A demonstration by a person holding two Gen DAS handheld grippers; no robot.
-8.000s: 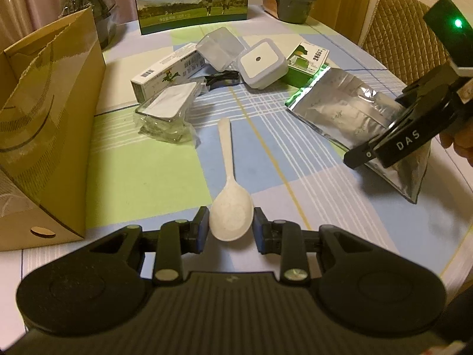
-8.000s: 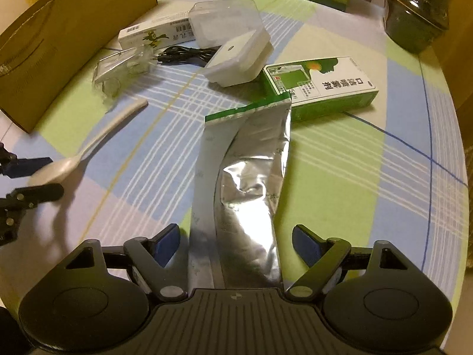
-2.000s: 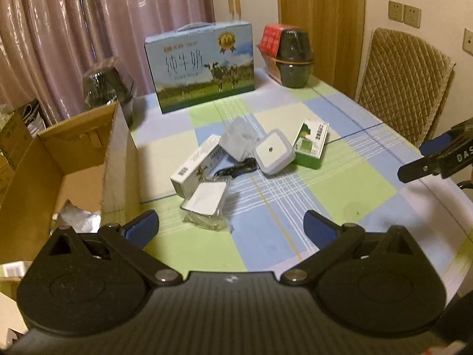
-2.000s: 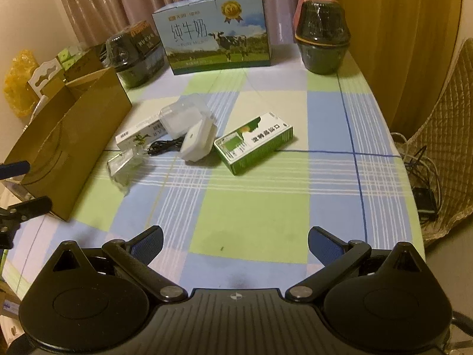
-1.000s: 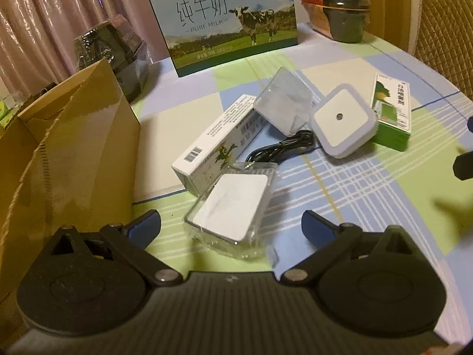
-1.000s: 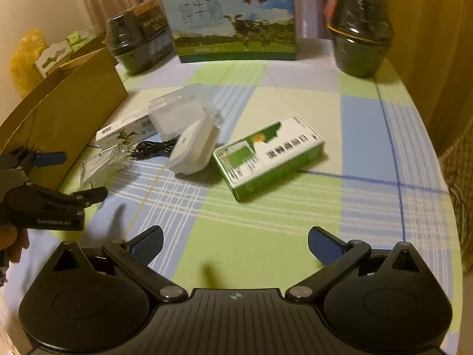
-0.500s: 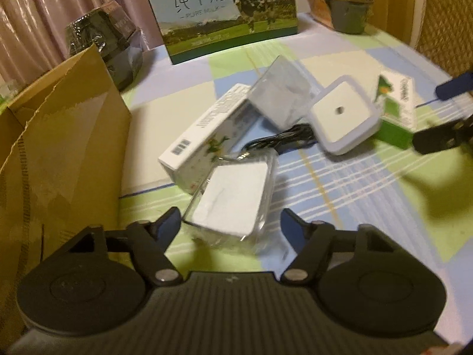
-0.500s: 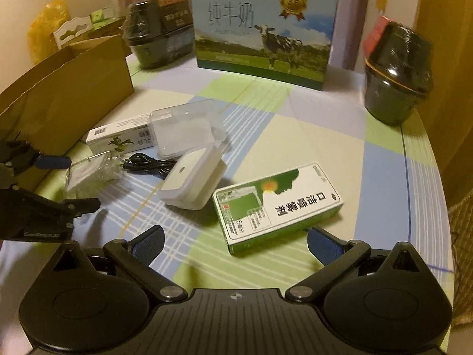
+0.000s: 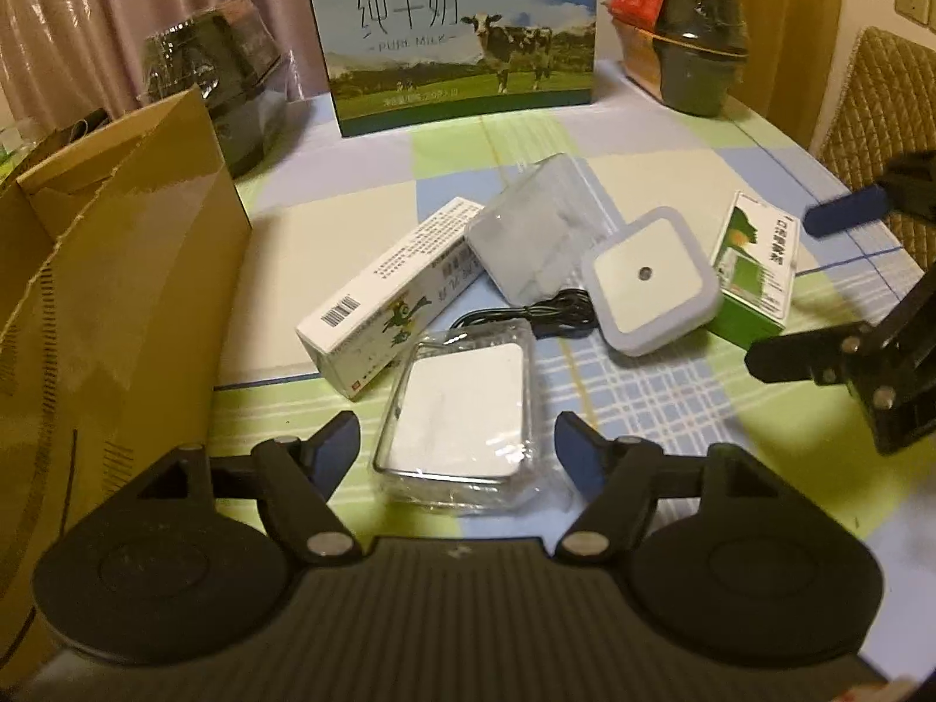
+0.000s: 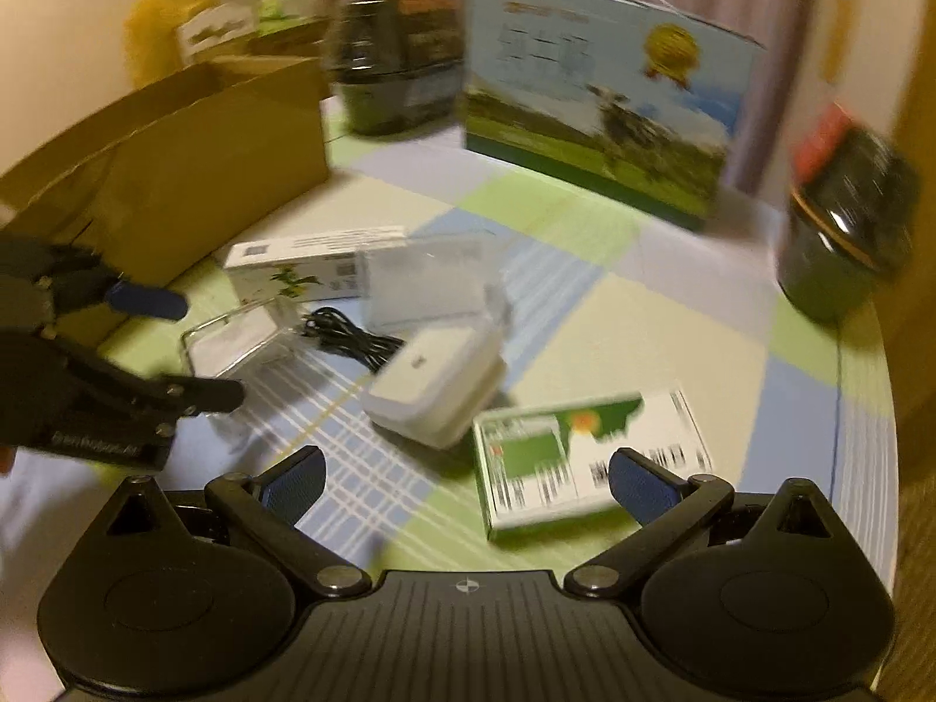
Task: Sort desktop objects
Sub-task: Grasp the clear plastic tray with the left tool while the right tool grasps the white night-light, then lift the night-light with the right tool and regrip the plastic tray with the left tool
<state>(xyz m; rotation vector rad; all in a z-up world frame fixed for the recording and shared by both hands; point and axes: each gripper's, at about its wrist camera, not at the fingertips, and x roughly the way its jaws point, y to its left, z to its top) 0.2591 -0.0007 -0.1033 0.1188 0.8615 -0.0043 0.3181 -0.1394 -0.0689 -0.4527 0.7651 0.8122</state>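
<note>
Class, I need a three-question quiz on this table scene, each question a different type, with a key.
1. True or false: the black cable lies inside the cardboard box.
2. What sits between the left hand-held gripper's fingers?
A. clear plastic case
B. milk carton
C. spoon
3. Fill in: the right hand-held gripper hovers at the ___ box.

Key: 1 false; 2 A; 3 green.
</note>
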